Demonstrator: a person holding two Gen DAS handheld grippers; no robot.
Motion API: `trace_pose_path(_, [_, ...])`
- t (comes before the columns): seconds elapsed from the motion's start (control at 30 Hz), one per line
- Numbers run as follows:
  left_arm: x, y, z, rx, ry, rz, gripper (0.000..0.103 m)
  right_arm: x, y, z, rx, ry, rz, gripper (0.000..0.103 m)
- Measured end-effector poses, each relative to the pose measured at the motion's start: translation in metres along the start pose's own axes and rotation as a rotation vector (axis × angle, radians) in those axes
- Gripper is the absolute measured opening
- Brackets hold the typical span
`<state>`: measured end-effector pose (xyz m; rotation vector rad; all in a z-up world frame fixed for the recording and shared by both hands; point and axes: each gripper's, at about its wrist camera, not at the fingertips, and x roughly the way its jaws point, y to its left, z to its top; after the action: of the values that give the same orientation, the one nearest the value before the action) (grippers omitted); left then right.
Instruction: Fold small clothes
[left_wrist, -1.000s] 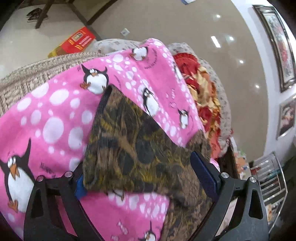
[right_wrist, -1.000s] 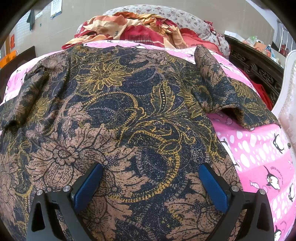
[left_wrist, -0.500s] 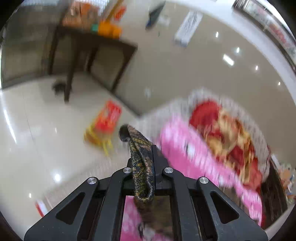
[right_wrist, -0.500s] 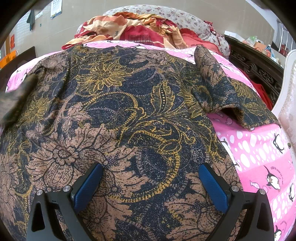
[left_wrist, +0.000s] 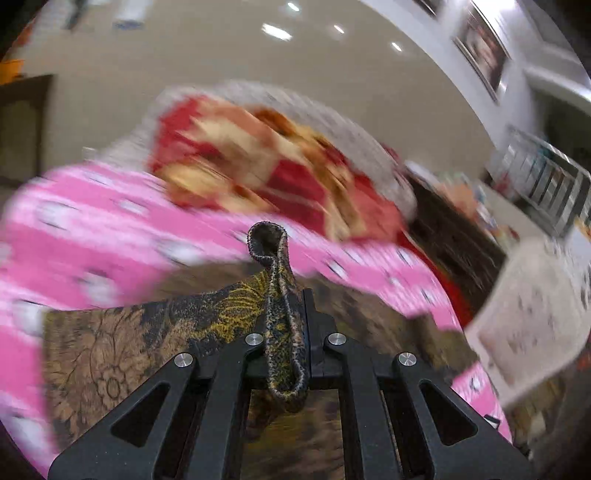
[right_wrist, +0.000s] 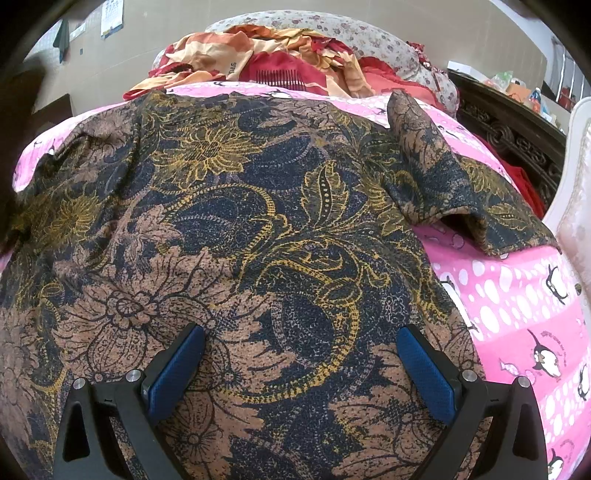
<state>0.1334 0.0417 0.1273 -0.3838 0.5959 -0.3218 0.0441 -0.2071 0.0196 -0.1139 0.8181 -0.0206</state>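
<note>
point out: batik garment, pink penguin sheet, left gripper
batik garment (right_wrist: 258, 240): right wrist view, middle of the spread cloth.
pink penguin sheet (right_wrist: 517, 302): right wrist view, bare patch right of the garment.
left gripper (left_wrist: 286, 332): left wrist view, between fingertips shut on the garment's edge.

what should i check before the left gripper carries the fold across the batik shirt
1. Left gripper shut on the shirt's edge: ok.
2. Right gripper open over the batik shirt, pinching nothing: ok.
3. Shirt body flat on the pink penguin blanket: ok.
4. Right sleeve flat: not ok, folded over and raised.
5. Landing spot for the held edge: cannot tell, left view blurred.
</note>
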Motion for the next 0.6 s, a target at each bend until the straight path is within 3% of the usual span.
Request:
trace_pose_path(0.07, [0.056, -0.024, -0.021, 0.030, 0.099, -0.029, 0.004, -0.001, -0.002, -0.001, 0.008, -0.003, 0.009, 0.103])
trace_pose_path(0.2, [0.116, -0.044, -0.066, 0.083, 0.303, -0.018, 0.008, -0.001, -0.004, -0.001, 0.016, -0.004, 0.018, 0.103])
trace_pose_path(0.27, [0.101, -0.050, -0.082, 0.105, 0.321, -0.031, 0.023, -0.001, -0.005, -0.001, 0.017, -0.007, 0.019, 0.103])
trace_pose_path(0.33, [0.079, -0.050, -0.088, 0.128, 0.311, -0.042, 0.046, -0.003, -0.007, 0.001, 0.028, -0.001, 0.024, 0.103])
trace_pose_path(0.4, [0.053, -0.048, -0.093, 0.162, 0.266, -0.050, 0.050, -0.010, -0.011, 0.006, 0.048, -0.014, 0.029, 0.102])
trace_pose_path(0.5, [0.014, -0.031, -0.114, 0.234, 0.203, 0.030, 0.053, -0.029, -0.015, 0.034, 0.070, -0.120, 0.116, 0.102])
trace_pose_path(0.53, [0.010, -0.023, -0.123, 0.255, 0.206, 0.071, 0.053, -0.030, -0.014, 0.042, 0.069, -0.136, 0.164, 0.102])
trace_pose_path(0.6, [0.006, -0.004, -0.142, 0.243, 0.250, 0.131, 0.053, -0.027, -0.009, 0.065, 0.065, -0.153, 0.355, 0.096])
